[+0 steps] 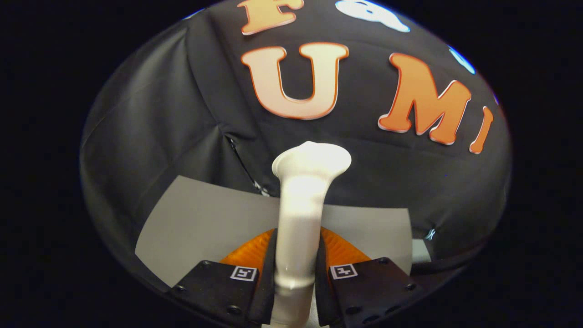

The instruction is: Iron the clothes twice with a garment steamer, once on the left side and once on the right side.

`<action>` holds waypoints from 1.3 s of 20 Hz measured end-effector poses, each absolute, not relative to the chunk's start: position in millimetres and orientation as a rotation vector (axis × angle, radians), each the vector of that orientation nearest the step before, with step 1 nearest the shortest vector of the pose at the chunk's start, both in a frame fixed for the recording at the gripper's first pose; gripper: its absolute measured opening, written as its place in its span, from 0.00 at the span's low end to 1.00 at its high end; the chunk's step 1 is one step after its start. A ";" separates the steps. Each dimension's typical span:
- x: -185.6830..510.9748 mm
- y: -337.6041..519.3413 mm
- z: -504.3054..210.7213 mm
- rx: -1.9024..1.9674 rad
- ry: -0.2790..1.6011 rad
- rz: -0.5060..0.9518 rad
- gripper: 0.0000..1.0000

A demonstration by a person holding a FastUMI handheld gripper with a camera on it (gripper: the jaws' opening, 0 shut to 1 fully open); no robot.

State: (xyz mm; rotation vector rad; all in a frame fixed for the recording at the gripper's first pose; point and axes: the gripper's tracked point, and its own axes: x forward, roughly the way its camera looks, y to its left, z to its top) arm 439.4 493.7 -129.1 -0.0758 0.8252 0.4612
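Note:
A white garment steamer (pixel 301 200) stands upright between my fingers, its handle clamped on both sides. Its flared head rises well beyond the fingertips, in front of the black booth wall. My gripper (pixel 297 255) is shut on the steamer's handle. The steamer's lower end is hidden under the gripper body.
A grey surface (pixel 205 223) spreads out behind and to both sides of the fingers, ending at the black cloth wall (pixel 150 118). A seam with a zip (pixel 243 166) runs down the wall to the left of the steamer's head. A dark cable (pixel 446 265) lies beyond the right finger.

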 end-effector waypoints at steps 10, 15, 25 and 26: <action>300.0 467.9 -41.2 0.006 0.483 0.690 0.44; 202.7 412.4 -5.7 0.092 0.365 0.796 0.44; 66.4 214.8 58.5 0.166 0.144 0.830 0.44; 62.0 196.4 58.8 0.161 0.134 0.810 0.43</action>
